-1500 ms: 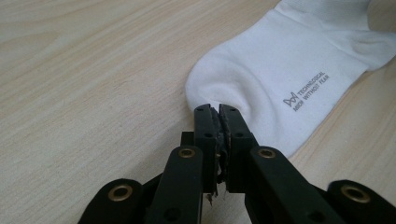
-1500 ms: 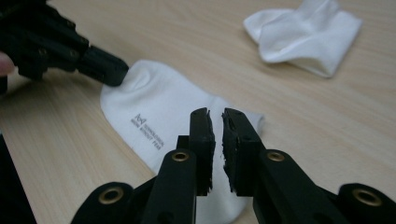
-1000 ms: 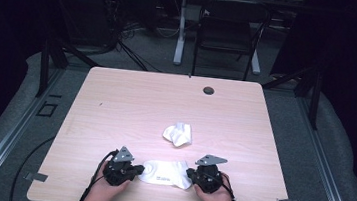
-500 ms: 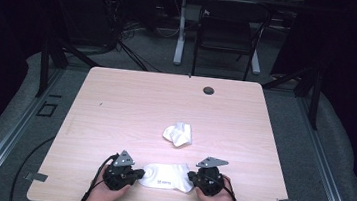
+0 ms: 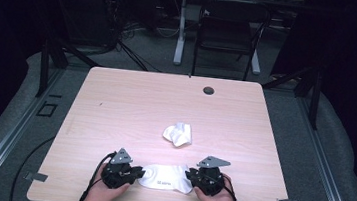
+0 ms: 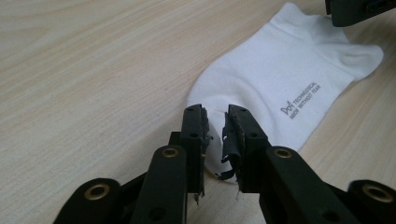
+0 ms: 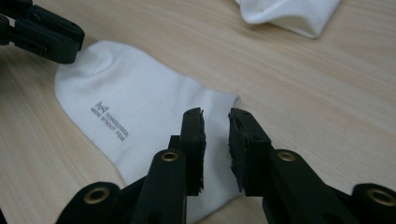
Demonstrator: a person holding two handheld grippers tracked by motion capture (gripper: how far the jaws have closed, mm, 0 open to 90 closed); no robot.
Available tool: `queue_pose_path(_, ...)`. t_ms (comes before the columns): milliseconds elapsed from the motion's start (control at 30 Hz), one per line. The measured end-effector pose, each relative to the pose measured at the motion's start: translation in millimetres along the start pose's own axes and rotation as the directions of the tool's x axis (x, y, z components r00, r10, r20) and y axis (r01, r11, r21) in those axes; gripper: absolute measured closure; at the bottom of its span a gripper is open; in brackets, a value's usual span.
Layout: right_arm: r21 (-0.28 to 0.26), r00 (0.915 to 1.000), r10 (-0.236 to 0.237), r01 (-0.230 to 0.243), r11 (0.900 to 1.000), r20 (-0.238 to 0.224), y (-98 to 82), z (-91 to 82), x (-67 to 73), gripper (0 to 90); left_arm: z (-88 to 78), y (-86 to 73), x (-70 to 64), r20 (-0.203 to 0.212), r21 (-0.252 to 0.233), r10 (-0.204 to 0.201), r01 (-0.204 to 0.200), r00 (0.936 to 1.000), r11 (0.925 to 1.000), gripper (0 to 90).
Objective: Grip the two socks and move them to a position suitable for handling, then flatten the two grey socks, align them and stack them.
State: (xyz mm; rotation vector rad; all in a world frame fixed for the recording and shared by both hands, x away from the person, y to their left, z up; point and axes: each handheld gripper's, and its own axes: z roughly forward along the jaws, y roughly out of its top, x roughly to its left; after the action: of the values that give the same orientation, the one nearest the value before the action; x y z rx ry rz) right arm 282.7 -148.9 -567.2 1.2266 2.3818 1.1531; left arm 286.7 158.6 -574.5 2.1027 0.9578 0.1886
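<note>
Lying flat near the front edge of the wooden table (image 5: 116, 104), a white ankle sock (image 5: 166, 177) stretches between the two hand-held grippers, roughly midway between the front corners. The left gripper (image 5: 132, 172) sits at one end of the sock and the right gripper (image 5: 192, 176) at the other, each carried in a hand (image 5: 98, 195) that enters from the front edge.

In the left gripper view, the sock (image 6: 280, 79) spreads away from the black jaws, its grey printed lettering (image 6: 301, 99) facing up. The jaws have just been opening; a narrow gap now separates the pads, the rounded end of the sock lies in that gap, and the pads do not press on it. The tip of the other gripper (image 6: 359, 10) appears at the far end of the sock.

In the right gripper view, the sock (image 7: 135, 112) runs away toward the left gripper (image 7: 44, 32), which rests at its far end. Here too the jaws have just been opening and stand slightly apart over the sock's near end, with cloth beneath and between them but no visible pinch.

A second white sock (image 5: 178, 134), crumpled into a loose heap, lies near the middle of the table, well apart from the flat one. A dark round grommet (image 5: 208, 90) is set near the back edge.
</note>
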Motion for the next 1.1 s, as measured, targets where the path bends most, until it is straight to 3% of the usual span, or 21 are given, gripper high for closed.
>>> queue_pose_path(167,-0.078,0.9998,-0.020,0.020,0.997,0.007,2.5,-2.4,-4.5,68.7,-3.7,1.6,3.3,-0.011,-0.033,0.013,-0.013,0.9999,0.9994,68.4)
queue_pose_path(267,-0.083,0.9996,-0.026,0.026,0.996,0.008,3.4,-1.4,-5.0,65.0,-4.6,2.4,6.3,-0.024,-0.039,0.023,-0.024,0.9994,0.9989,66.0)
queue_pose_path(400,-0.071,0.9982,-0.058,0.059,0.996,0.014,5.9,0.0,-4.8,61.2,-6.8,3.9,11.8,-0.048,-0.067,0.037,-0.040,0.9982,0.9970,63.4)
queue_pose_path(600,-0.058,0.9999,-0.014,0.014,0.998,0.007,10.8,-0.2,-10.1,61.3,-9.4,5.8,18.3,-0.046,-0.078,0.014,-0.017,0.9988,0.9968,64.2)
queue_pose_path(667,-0.049,0.9999,-0.013,0.013,0.999,0.006,14.3,0.1,-11.5,61.8,-9.0,6.8,19.5,-0.080,-0.078,0.015,-0.021,0.9967,0.9967,64.4)
queue_pose_path(867,-0.025,0.9987,-0.034,0.035,0.999,0.037,30.9,2.6,-9.8,60.1,-8.7,9.7,26.5,-0.089,-0.078,-0.010,0.003,0.9960,0.9969,61.7)
queue_pose_path(1100,-0.007,0.9992,-0.017,0.017,1.000,0.037,57.2,7.9,-12.2,62.2,-10.1,23.8,33.7,-0.096,-0.061,-0.005,-0.001,0.9953,0.9981,60.2)
